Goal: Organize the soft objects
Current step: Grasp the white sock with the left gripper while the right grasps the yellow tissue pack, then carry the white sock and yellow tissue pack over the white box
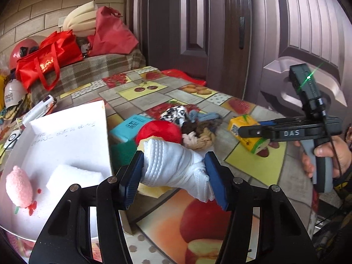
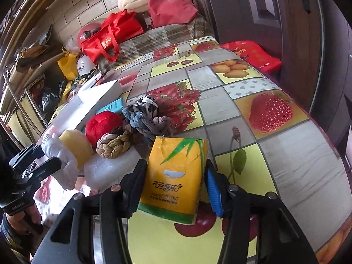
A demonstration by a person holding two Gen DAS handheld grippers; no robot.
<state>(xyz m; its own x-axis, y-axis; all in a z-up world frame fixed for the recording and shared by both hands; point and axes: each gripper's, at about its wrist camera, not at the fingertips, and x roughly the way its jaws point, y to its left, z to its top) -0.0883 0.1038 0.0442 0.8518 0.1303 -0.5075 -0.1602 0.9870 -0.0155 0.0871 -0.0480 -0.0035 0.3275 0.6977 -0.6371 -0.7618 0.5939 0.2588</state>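
Note:
My left gripper [image 1: 173, 173] is shut on a rolled white cloth [image 1: 176, 165] and holds it above the table's front, beside a white box [image 1: 66, 136]. The box holds a pink plush [image 1: 18, 186] and a white foam block [image 1: 74, 179]. My right gripper [image 2: 176, 176] is shut on a yellow tissue pack [image 2: 176, 176], which also shows in the left wrist view [image 1: 246, 132]. A red plush [image 1: 159, 131], braided ropes [image 1: 198, 132], a black-and-white cloth [image 1: 176, 112] and a teal box [image 1: 129, 127] lie in a pile mid-table. The white cloth also shows in the right wrist view [image 2: 59, 151].
The fruit-print tablecloth [image 2: 264, 154] covers the table. Red bags [image 1: 48, 59], a red helmet [image 1: 22, 50] and cream foam [image 1: 81, 22] sit on a plaid-covered surface behind. A dark door [image 1: 220, 33] stands to the right. A yellow sponge [image 2: 77, 145] and a white foam sheet [image 2: 110, 167] lie at the left.

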